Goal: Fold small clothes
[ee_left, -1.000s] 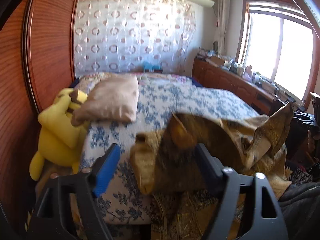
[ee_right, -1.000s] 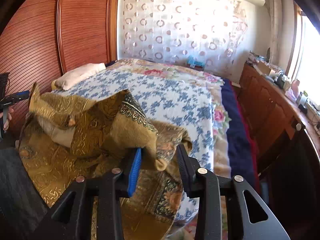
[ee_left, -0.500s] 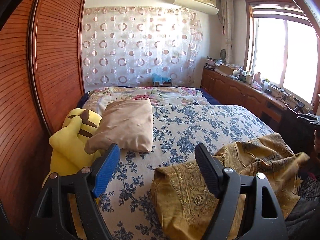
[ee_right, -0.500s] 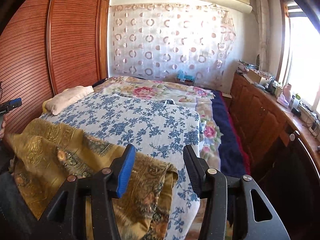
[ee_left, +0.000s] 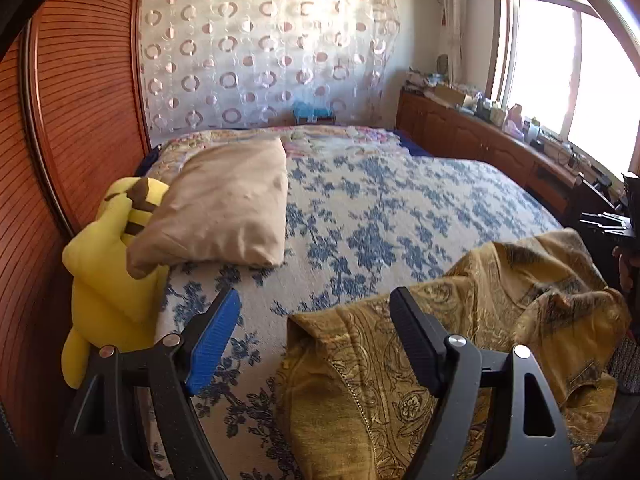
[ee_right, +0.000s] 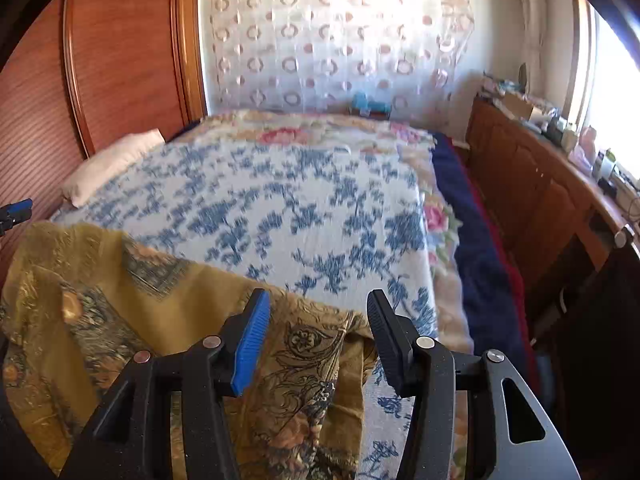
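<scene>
A mustard-gold patterned garment (ee_left: 460, 332) lies spread over the near edge of the blue-flowered bedspread (ee_left: 380, 216). In the left wrist view my left gripper (ee_left: 316, 332) is wide open above the garment's left corner, pads clear of the cloth. In the right wrist view the same garment (ee_right: 132, 304) drapes off the bed at lower left. My right gripper (ee_right: 316, 332) hangs over its right corner with jaws opening; the cloth lies under the gap, not pinched. The left gripper's blue tip (ee_right: 16, 210) shows at the left edge.
A beige pillow (ee_left: 224, 208) and a yellow plush toy (ee_left: 108, 264) sit at the bed's left by the wooden headboard (ee_left: 72, 120). A wooden sideboard (ee_right: 532, 196) with clutter runs under the window on the right. A dark blue blanket (ee_right: 476, 248) edges the bed.
Both grippers let go of the garment, which dropped from a lifted bunch to lie flat on the bed edge. The right jaws widened. Both hands moved lower and closer to the bed.
</scene>
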### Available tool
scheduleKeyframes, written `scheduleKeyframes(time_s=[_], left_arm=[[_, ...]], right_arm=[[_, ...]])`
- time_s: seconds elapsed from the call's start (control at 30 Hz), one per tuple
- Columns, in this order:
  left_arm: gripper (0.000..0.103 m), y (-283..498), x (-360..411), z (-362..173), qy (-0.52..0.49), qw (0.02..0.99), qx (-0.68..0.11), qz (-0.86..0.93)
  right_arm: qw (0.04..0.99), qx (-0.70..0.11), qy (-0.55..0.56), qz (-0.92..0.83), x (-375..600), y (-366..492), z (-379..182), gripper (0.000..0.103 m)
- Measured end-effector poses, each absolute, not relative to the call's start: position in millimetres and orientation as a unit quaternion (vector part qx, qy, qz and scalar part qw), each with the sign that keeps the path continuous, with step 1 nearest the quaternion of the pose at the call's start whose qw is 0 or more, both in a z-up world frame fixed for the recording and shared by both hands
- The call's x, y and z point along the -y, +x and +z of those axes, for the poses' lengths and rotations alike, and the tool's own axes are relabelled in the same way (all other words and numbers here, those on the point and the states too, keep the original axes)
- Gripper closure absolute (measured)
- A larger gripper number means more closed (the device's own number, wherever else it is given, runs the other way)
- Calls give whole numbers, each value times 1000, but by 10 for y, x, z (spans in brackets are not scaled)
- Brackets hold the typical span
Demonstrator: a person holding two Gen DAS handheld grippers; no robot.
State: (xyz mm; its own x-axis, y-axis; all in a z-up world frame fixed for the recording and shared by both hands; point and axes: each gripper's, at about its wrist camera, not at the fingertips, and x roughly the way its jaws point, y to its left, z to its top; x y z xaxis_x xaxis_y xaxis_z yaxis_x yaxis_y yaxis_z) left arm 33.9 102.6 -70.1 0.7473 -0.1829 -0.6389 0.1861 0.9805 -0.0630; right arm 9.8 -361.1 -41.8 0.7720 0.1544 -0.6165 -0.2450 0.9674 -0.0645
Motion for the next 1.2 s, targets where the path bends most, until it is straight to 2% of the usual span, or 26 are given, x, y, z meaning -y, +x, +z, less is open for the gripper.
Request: scheduleKeyframes(time_s=[0.03, 0.1, 0.3, 0.63, 0.67, 0.73, 0.77, 0.83, 0.87, 0.9, 0.93, 1.03, 1.2], left_arm=[[25, 353, -1011, -731, 4, 933, -347, -98], [25, 382, -977, -822, 8, 928, -360, -97], [25, 449, -980, -977, -3, 918, -386, -92], [25, 506, -994, -1083, -17, 909, -405, -100], [28, 507, -985, -1089, -17, 908, -406, -104], [47, 506, -961, -1109, -19, 905, -409, -119], [51, 506, -932, -1127, -17, 903, -411, -125], [67, 470, -887, -1140, -5, 903, -408, -134], [71, 449, -876, -1133, -4, 903, -407, -140], [82, 426, -872, -1121, -10, 901, -406, -150], [87, 409, -868, -1111, -15, 900, -406, -156], [92, 319, -854, -1014, -26, 906, -388, -164], [93, 47, -890, -539, -56, 930, -319, -174]], right_arm=[[937, -326, -70, 104, 3613, 139, -454, 27], [934, -337, -62, 104, 3646, 233, -531, 19], [922, -372, -46, 94, 3745, 398, -718, 19], [918, -382, -39, 98, 3786, 467, -806, 19], [918, -382, -42, 98, 3778, 470, -808, 19], [918, -381, -49, 99, 3742, 486, -864, 20], [918, -380, -52, 103, 3728, 481, -871, 23], [917, -374, -61, 121, 3674, 448, -869, 45], [917, -373, -66, 127, 3641, 424, -872, 51], [915, -373, -69, 137, 3610, 394, -873, 66], [913, -375, -68, 146, 3591, 375, -882, 81], [914, -366, -80, 157, 3531, 269, -867, 93], [938, -299, -66, 164, 3529, -125, -494, 95]])
